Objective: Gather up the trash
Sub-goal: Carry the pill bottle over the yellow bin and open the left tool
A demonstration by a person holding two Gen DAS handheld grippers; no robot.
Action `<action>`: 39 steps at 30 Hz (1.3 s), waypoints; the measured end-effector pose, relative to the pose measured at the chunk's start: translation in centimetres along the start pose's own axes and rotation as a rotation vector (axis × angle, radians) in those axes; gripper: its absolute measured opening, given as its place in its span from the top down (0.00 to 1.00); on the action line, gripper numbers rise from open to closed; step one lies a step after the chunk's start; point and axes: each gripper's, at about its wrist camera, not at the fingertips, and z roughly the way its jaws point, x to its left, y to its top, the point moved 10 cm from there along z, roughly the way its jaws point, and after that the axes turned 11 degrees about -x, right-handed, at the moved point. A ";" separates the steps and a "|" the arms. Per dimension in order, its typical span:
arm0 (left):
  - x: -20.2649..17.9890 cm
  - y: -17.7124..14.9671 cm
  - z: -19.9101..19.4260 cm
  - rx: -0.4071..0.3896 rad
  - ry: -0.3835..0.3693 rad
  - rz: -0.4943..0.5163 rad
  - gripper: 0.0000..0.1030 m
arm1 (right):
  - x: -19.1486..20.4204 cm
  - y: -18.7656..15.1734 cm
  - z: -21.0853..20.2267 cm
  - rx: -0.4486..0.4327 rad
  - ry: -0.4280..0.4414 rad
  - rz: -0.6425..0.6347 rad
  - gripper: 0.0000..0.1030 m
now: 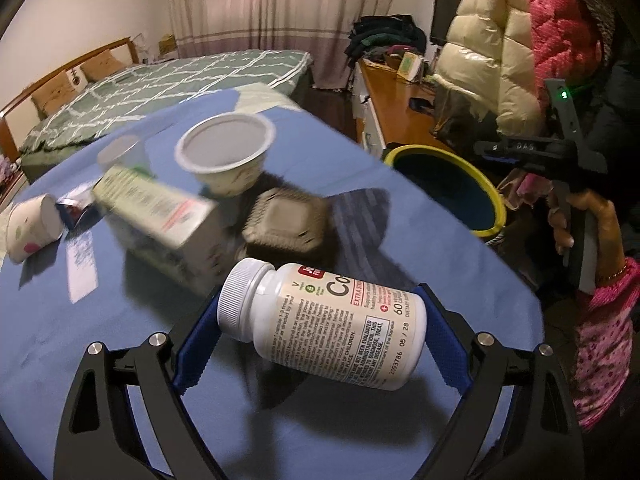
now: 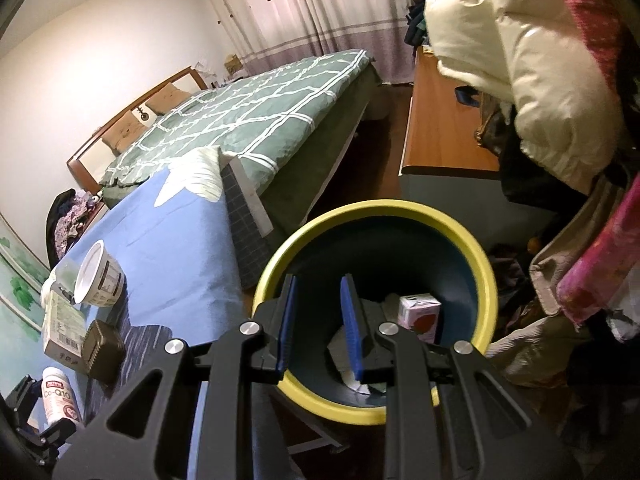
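a smooth white plastic pill bottle [image 1: 320, 324] (ribbed cap) is clamped by the left gripper [image 1: 320, 344] at lower centre; the right gripper [image 2: 320, 324], jaws slightly apart and empty, is held over the round yellow-rimmed bin [image 2: 486, 280].

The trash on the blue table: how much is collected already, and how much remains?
Done: a small carton and some paper lie in the yellow-rimmed bin. In hand: the left gripper holds a white pill bottle; the right gripper is empty above the bin. Left: yogurt cup, box, brown clamshell, paper cup.
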 end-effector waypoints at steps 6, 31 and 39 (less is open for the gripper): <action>-3.7 2.5 3.1 0.003 -0.038 0.027 0.13 | -2.5 0.3 -1.4 -0.022 -0.031 0.001 0.78; -17.5 10.6 19.1 0.046 -0.105 0.149 0.09 | -9.9 3.3 -6.0 -0.150 -0.184 0.052 0.37; -11.0 11.7 10.3 -0.102 -0.011 0.073 0.05 | -6.4 2.3 -4.5 -0.118 -0.141 0.015 0.34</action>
